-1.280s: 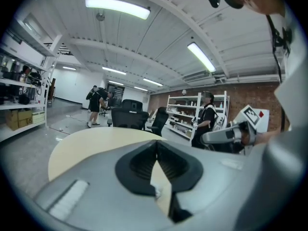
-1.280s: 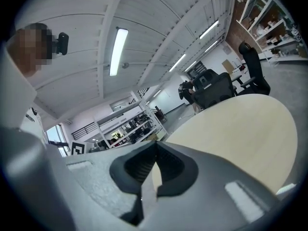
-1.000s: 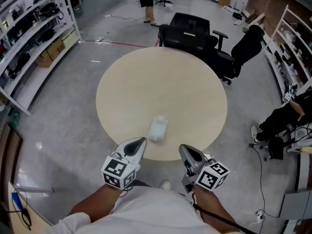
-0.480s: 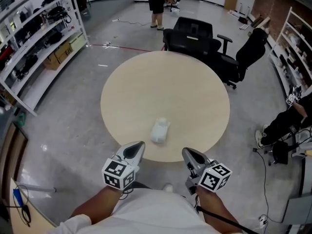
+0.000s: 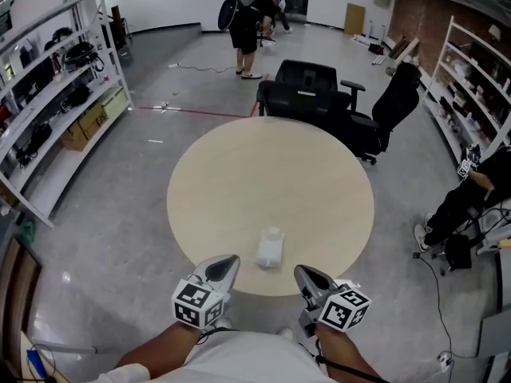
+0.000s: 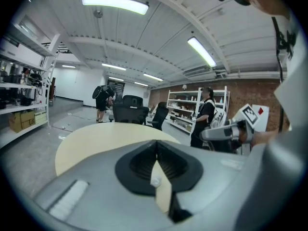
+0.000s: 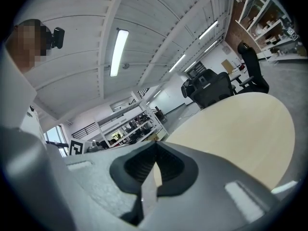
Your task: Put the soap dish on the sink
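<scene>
A small white soap dish (image 5: 270, 248) lies on the round beige table (image 5: 271, 174), near its front edge. My left gripper (image 5: 230, 259) hovers just left of the dish at the table's edge, its jaws closed tip to tip with nothing in them. My right gripper (image 5: 301, 270) hovers just right of the dish, also shut and empty. The dish sits between the two grippers, touching neither. In the left gripper view the closed jaws (image 6: 156, 144) point across the tabletop (image 6: 96, 138), with the right gripper (image 6: 226, 131) to the side. In the right gripper view the shut jaws (image 7: 155, 146) face the tabletop (image 7: 240, 124).
Two black office chairs (image 5: 307, 90) (image 5: 391, 102) stand at the table's far side. Shelving lines the left (image 5: 48, 94) and right (image 5: 479, 62) walls. People stand at the back (image 5: 247, 14), and another person sits at the right (image 5: 479, 190) beside floor cables.
The head view has tilted up, so the table and dish sit lower in the picture. Both grippers have crept slightly forward by the dish and stay shut.
</scene>
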The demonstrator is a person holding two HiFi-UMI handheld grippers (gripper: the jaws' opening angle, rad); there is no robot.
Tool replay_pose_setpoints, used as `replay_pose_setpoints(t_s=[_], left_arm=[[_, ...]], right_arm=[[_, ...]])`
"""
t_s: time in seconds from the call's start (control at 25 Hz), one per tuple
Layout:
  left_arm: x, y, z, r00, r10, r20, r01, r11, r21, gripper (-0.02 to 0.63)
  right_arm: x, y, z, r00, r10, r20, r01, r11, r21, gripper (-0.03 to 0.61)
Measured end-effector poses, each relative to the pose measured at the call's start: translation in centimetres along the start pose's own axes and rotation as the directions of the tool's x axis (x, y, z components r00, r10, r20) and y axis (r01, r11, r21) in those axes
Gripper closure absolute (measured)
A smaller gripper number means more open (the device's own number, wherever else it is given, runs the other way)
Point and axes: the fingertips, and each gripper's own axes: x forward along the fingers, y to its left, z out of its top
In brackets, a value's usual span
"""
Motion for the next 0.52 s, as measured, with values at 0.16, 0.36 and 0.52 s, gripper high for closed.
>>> replay_pose_setpoints(t_s=[0.16, 0.36, 0.52], left_arm=[[0.0, 1.0, 0.6, 1.0, -0.021, 0.015, 0.021, 1.0, 0.011, 0.606], [-0.1, 1.4, 0.8, 0.999, -0.037, 0.026, 0.037, 0.999, 0.014, 0.606], [-0.2, 1.5, 0.0, 0.999, -0.04, 0.017, 0.04, 0.999, 0.01, 0.606]], right_arm=[[0.8, 0.5, -0.5, 1.0, -0.019, 0.006, 0.019, 1.0, -0.006, 0.577], [1.2, 0.7, -0.5, 0.999, -0.034, 0.011, 0.034, 0.999, -0.018, 0.577], [1.1, 0.4, -0.9, 0.999, -0.042, 0.005, 0.042, 0.999, -0.015, 0.577]])
